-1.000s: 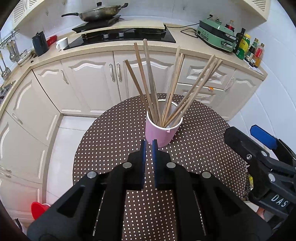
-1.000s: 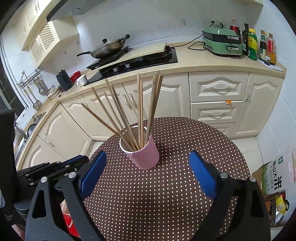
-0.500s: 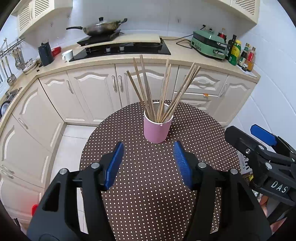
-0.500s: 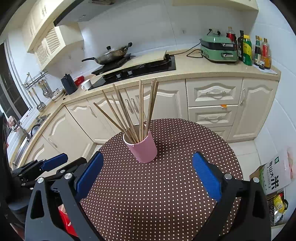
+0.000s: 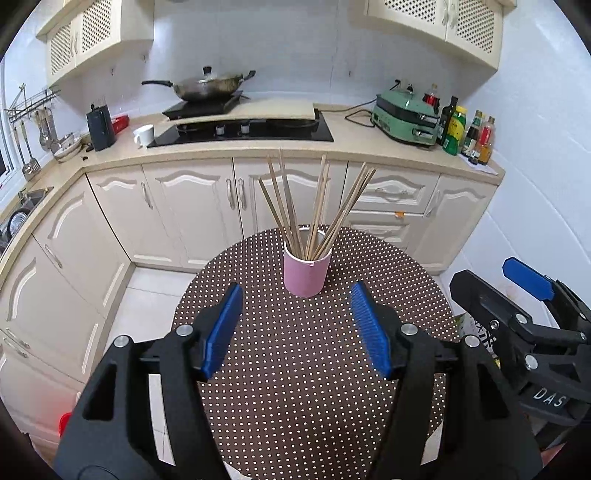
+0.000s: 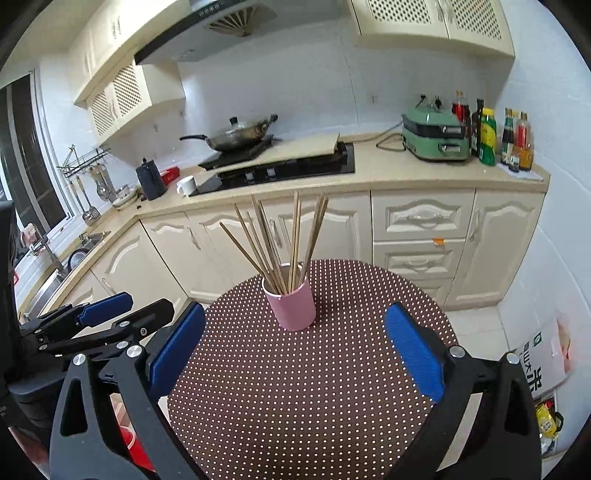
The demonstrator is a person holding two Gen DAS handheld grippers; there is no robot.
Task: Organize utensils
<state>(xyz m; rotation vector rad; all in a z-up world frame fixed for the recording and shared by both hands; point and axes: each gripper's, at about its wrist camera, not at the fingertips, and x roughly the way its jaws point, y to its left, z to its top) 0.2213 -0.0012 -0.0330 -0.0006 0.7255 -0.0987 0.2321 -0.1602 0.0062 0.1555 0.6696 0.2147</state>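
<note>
A pink cup [image 5: 306, 275] stands upright on the far half of the round, brown, white-dotted counter [image 5: 306, 369], holding a loose fan of thin wooden chopsticks [image 5: 314, 206] that lean outward in several directions, their tips well above the rim. The left claw [image 5: 297, 330] has just been opening; its blue pads are now apart with nothing between them, and the cup sits beyond them, untouched. The right claw [image 6: 293, 360] has also been spreading and is gaping wide and empty, short of the cup. The left wrist view shows the right claw off the counter's right edge, seen from the side. The right wrist view shows the left claw at the lower left, a range hood [image 6: 207, 33] overhead, and a printed box [image 6: 543, 363] on the floor.
</note>
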